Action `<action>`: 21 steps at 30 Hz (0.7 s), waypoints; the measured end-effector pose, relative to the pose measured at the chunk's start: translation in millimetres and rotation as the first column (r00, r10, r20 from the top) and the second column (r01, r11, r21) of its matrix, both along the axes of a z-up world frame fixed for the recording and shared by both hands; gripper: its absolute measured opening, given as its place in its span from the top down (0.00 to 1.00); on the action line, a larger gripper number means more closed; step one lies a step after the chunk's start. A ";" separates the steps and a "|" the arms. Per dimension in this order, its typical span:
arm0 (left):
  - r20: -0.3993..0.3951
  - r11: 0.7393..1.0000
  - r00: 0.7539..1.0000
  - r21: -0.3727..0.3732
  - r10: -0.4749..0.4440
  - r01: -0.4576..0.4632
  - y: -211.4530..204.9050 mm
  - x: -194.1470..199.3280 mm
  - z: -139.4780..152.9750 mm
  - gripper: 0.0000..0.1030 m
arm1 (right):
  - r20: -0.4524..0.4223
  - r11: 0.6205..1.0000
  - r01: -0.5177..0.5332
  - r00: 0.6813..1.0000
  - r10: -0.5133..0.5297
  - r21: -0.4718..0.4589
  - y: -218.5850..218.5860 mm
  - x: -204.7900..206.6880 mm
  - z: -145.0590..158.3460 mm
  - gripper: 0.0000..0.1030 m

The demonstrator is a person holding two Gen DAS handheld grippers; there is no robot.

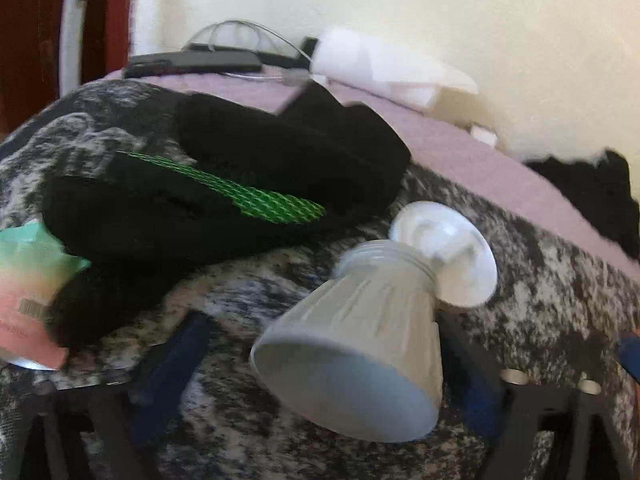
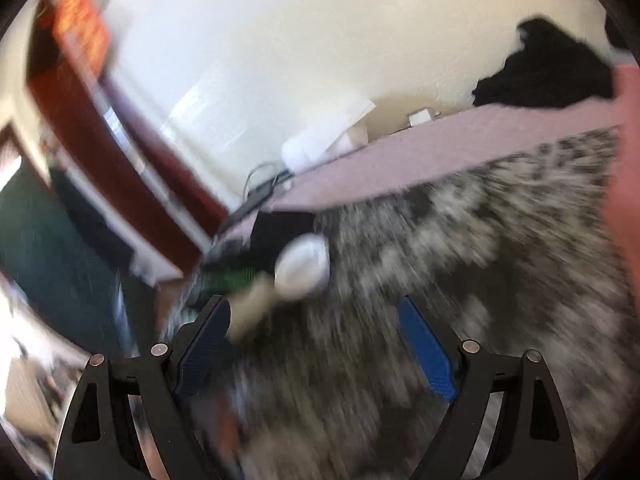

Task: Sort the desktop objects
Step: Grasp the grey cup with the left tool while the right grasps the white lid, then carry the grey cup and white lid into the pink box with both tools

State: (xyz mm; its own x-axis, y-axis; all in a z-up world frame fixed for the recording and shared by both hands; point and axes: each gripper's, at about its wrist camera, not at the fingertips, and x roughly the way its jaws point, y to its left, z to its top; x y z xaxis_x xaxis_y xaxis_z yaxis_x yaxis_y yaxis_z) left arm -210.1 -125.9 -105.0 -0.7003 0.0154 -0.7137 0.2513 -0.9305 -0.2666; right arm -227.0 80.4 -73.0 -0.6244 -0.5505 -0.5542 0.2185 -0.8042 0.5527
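The left claw (image 1: 320,354) has the grey jar (image 1: 352,360) between its fingers; whether it grips, I cannot tell. White lid (image 1: 444,254) at one o'clock of it. The right claw (image 2: 316,344) gapes wide, empty, above the mottled blanket (image 2: 460,248).

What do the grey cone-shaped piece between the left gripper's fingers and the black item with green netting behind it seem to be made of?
The grey cone-shaped piece looks like matte moulded plastic: ribbed sides, a threaded neck, an even dull surface; its white disc end seems glossier plastic. The black item looks like soft fabric, with a bright green woven mesh panel; motion blur leaves the weave uncertain.
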 end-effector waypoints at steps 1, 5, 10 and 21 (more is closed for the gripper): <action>0.003 1.000 1.000 -0.001 0.003 -0.003 -2.1 1.0 -0.5 0.42 | 0.027 1.000 0.015 1.000 -0.015 0.004 -7.0 -17.8 -6.0 0.16; 0.005 1.000 1.000 0.003 0.000 0.000 -5.1 4.5 -1.2 0.42 | 0.109 1.000 -0.028 0.994 0.027 0.009 -43.6 -62.9 -37.9 0.31; 0.015 1.000 1.000 -0.020 0.001 0.000 -3.1 5.1 -0.8 0.42 | 0.032 0.984 -0.087 0.996 0.084 0.152 -73.8 -62.3 -39.1 0.20; 0.020 1.000 1.000 -0.029 0.001 0.000 -7.2 -3.3 -2.6 0.42 | -0.002 0.976 -0.131 0.991 0.133 0.174 -82.4 -62.9 -45.4 0.39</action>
State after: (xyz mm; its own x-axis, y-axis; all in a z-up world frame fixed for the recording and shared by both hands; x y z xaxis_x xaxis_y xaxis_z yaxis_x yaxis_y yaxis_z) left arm -213.4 -133.2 -107.5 -0.6862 -0.0058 -0.7274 0.2568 -0.9375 -0.2348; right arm -289.9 -2.0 -118.3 -0.5608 -0.5253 -0.6400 0.3357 -0.8508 0.4043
